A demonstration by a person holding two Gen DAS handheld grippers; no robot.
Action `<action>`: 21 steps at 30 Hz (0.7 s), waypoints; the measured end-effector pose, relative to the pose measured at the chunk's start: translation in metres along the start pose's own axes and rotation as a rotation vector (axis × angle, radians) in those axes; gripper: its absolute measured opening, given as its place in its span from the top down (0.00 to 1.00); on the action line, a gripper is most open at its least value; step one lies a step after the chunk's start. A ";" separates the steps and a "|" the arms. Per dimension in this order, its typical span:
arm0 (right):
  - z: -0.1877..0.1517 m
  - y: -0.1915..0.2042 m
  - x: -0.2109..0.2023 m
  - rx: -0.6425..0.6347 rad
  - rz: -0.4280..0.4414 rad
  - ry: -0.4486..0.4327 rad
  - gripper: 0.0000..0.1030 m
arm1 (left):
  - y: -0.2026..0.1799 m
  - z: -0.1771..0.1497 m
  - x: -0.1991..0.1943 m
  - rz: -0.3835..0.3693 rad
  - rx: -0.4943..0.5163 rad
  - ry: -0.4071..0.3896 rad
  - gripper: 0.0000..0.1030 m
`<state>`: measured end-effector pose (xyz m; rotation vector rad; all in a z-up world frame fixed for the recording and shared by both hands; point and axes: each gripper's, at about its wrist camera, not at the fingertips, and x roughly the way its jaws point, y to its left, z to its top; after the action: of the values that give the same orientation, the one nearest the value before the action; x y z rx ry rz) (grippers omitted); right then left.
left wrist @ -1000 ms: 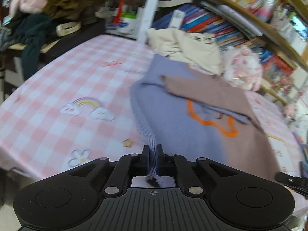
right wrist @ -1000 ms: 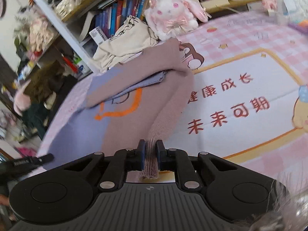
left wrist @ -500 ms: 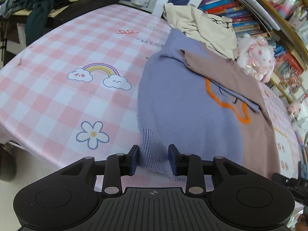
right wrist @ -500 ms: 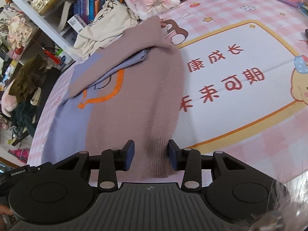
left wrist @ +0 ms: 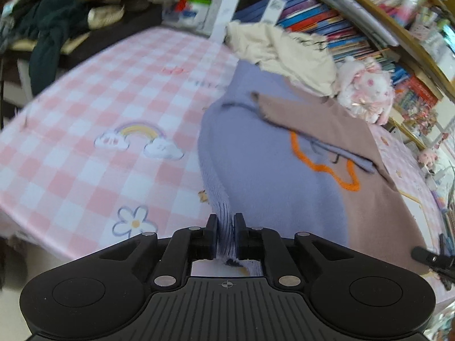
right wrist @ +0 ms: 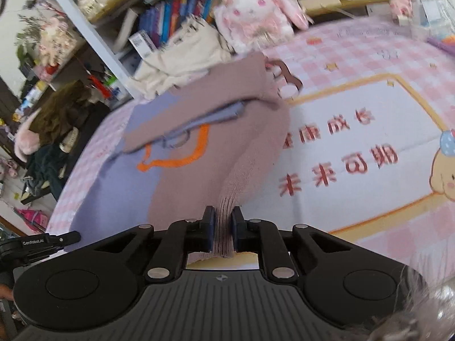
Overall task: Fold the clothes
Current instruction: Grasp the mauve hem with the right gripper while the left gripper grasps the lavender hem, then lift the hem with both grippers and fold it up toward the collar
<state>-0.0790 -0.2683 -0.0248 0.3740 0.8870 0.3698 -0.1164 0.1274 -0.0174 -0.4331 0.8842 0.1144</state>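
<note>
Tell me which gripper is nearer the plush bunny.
Right. The right gripper pinches the sweater's brown hem on the bunny's side; the left gripper holds the purple hem, farther off.

A pink checked table (left wrist: 85,91) carries a sweater (left wrist: 270,176), cream garment (left wrist: 284,54) and plush rabbit (right wrist: 253,14).

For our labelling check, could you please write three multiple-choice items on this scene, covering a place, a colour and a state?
1. Where does the cream garment lie?
A. at the sweater's far end, by the bookshelf
B. on the floor
C. over the rainbow print

2. What colour is the outline stitched on the sweater?
A. green
B. orange
C. white

3. How do the left tongs stand?
A. open, above the cloth
B. shut on nothing
C. shut on the sweater's purple hem

Answers: 1 A, it is heaped beside the books; 2 B, the outline is bright orange; 3 C, ribbed hem sits pinched between the fingers.
</note>
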 end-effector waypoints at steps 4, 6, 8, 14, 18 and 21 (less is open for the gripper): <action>-0.002 -0.009 0.011 0.051 -0.013 0.050 0.84 | 0.009 -0.002 0.007 -0.013 -0.031 0.037 0.87; -0.004 -0.013 0.014 0.069 -0.011 0.060 0.83 | 0.011 -0.003 0.009 -0.023 -0.035 0.049 0.86; -0.005 -0.016 0.017 0.086 -0.008 0.070 0.79 | 0.013 -0.004 0.011 -0.032 -0.046 0.062 0.84; -0.004 -0.015 0.023 0.082 0.014 0.086 0.77 | 0.016 -0.001 0.016 -0.056 -0.080 0.058 0.83; -0.001 -0.021 0.026 0.115 0.031 0.096 0.86 | 0.020 0.003 0.019 -0.074 -0.126 0.056 0.84; -0.003 -0.028 0.022 0.151 0.042 0.094 0.88 | 0.020 0.002 0.020 -0.086 -0.118 0.071 0.93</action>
<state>-0.0647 -0.2826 -0.0545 0.5184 1.0034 0.3625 -0.1078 0.1450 -0.0379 -0.5874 0.9297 0.0723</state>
